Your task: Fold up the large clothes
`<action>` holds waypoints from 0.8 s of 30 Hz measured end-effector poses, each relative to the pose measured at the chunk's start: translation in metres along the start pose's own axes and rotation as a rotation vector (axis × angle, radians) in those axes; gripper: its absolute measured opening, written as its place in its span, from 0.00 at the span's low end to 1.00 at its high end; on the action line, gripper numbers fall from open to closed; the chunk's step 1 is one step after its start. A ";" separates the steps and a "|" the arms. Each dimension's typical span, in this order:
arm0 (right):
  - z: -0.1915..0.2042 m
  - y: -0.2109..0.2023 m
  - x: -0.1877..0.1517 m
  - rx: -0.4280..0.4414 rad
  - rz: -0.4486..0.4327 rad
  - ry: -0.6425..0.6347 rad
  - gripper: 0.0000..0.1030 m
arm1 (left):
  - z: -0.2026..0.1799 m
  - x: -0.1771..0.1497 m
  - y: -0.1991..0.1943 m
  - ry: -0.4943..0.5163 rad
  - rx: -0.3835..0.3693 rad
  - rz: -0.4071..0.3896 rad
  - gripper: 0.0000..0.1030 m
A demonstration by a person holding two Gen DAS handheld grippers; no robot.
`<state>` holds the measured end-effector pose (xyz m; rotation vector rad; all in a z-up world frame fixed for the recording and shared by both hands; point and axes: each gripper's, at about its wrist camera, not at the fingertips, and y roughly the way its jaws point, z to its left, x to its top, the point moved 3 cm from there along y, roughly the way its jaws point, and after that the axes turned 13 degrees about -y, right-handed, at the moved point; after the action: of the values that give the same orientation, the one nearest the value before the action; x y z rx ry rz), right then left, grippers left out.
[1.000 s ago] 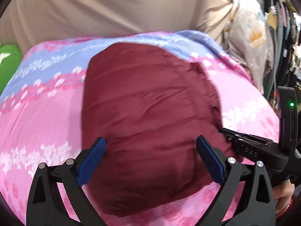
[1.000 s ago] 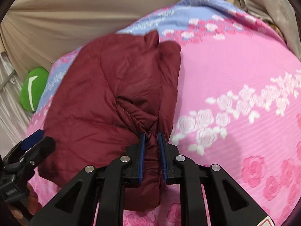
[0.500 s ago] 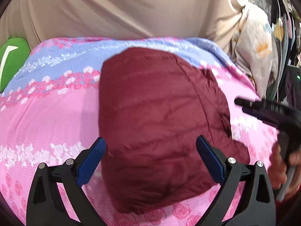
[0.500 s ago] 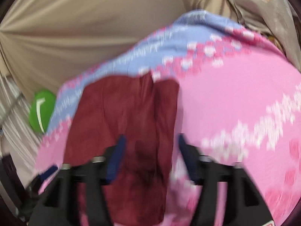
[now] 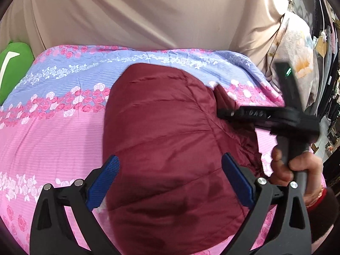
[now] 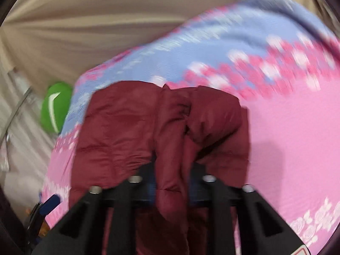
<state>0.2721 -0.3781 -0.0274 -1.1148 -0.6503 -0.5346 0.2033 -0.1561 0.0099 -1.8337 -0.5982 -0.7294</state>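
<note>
The maroon puffer jacket [image 5: 170, 148] lies in a folded bundle on the bed, on the pink-and-blue floral bedspread [image 5: 53, 136], with a beige curtain [image 5: 138, 12] hanging behind the bed and a green cushion [image 5: 14, 63] off the bed's far left corner. Half a second ago the right claw [image 6: 173, 187] was spread open above the jacket after letting go of an earlier pinch; now it is clenched again on a bunched fold of the maroon fabric, which rises between its fingers and drapes over them in the right wrist view, though that view is blurred by motion. In the left wrist view the right claw sits higher and further onto the jacket's right side than a moment ago, with the person's right hand [image 5: 295, 170] on its handle. This regrasp suggests that the right edge or sleeve is about to be drawn across the bundle for another fold, so the task seems partly done, with the jacket already compact. The left claw [image 5: 170, 178] hangs released, its blue pads [image 5: 238, 182] wide apart over the near end of the jacket, gripping nothing, much as it did a second ago. No container shows in either view.
</note>
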 end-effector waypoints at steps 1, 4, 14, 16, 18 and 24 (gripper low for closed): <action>0.009 -0.004 0.004 -0.010 -0.019 -0.045 0.14 | -0.001 0.000 0.004 0.003 0.003 0.006 0.92; 0.006 0.007 0.001 -0.055 0.000 -0.056 0.13 | -0.002 -0.003 0.016 0.006 0.015 0.023 0.92; -0.028 0.032 -0.034 -0.073 0.032 0.019 0.15 | -0.020 -0.020 0.045 0.116 0.095 0.014 0.95; -0.029 0.024 -0.032 -0.090 0.027 0.029 0.19 | -0.020 -0.022 0.050 0.116 0.105 0.019 0.96; -0.027 0.002 -0.031 -0.118 0.000 0.058 0.28 | -0.019 -0.023 0.052 0.119 0.110 0.023 0.96; 0.005 -0.076 -0.060 -0.160 -0.090 0.008 0.29 | -0.018 -0.025 0.051 0.125 0.113 0.010 0.96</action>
<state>0.1768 -0.3961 -0.0200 -1.2366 -0.6615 -0.6775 0.2176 -0.1920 -0.0350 -1.6728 -0.5380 -0.7816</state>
